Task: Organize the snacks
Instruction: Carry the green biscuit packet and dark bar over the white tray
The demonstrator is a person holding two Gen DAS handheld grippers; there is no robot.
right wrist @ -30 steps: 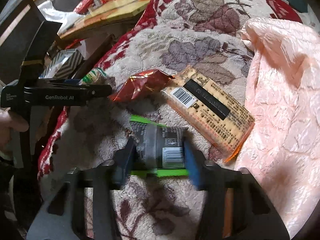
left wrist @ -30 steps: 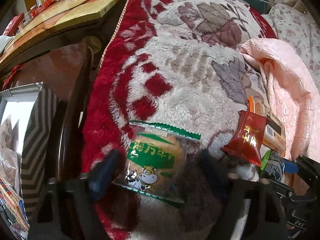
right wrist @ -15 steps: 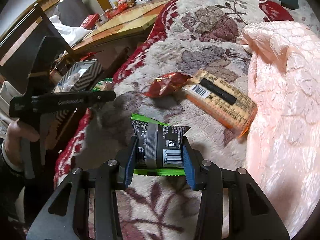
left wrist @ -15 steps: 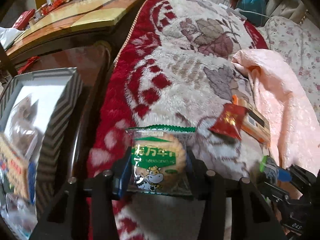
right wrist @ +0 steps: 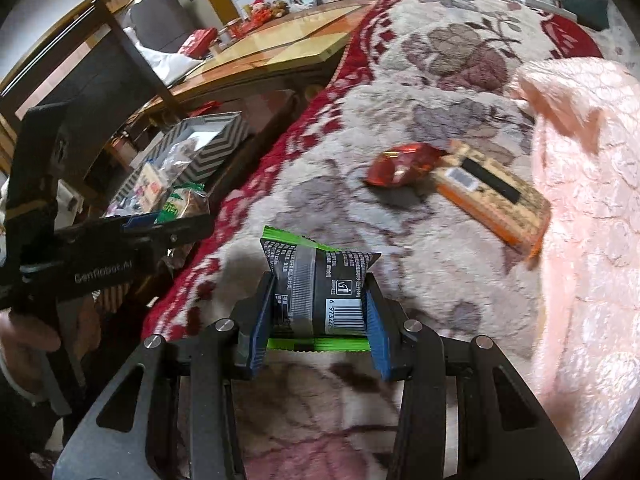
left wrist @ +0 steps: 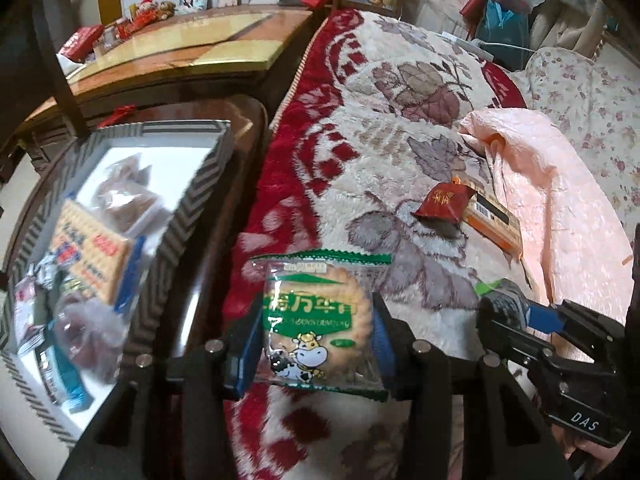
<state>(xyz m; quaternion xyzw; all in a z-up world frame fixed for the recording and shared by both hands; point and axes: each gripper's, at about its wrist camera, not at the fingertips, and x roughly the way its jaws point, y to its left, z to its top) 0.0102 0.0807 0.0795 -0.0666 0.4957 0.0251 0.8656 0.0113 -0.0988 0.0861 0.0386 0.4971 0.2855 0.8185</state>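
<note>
Beside the floral blanket (left wrist: 400,128), off its left edge, sits a zigzag-patterned box (left wrist: 188,216) with a white inside, resting on a dark wooden surface (left wrist: 236,160). It already holds several snacks: a cracker packet (left wrist: 90,252), a clear bag of brown pieces (left wrist: 124,196) and other wrappers too blurred to name. Just right of the box, above the blanket's red border, the left gripper (left wrist: 312,340) is clamped on a biscuit packet (left wrist: 316,320) with a green top and a cartoon cow, its blue pads (left wrist: 246,344) pressing both sides so the packet hangs clear of the blanket. Farther right, on the blanket's pale middle, lies a red wrapped snack (right wrist: 404,164), touching the end of an orange cracker pack (right wrist: 496,204) that lies flat with its barcode up. Right of these a pink quilt (right wrist: 580,208) is bunched over the blanket. Nearer the camera in the right wrist view, the right gripper (right wrist: 318,320) is clenched on a black snack packet (right wrist: 320,284) with green sealed ends, held off the blanket, its barcode facing up between the blue pads (right wrist: 378,336). In that same view a hand (right wrist: 24,332) grips the left tool's handle at the far left, level with the box.
</note>
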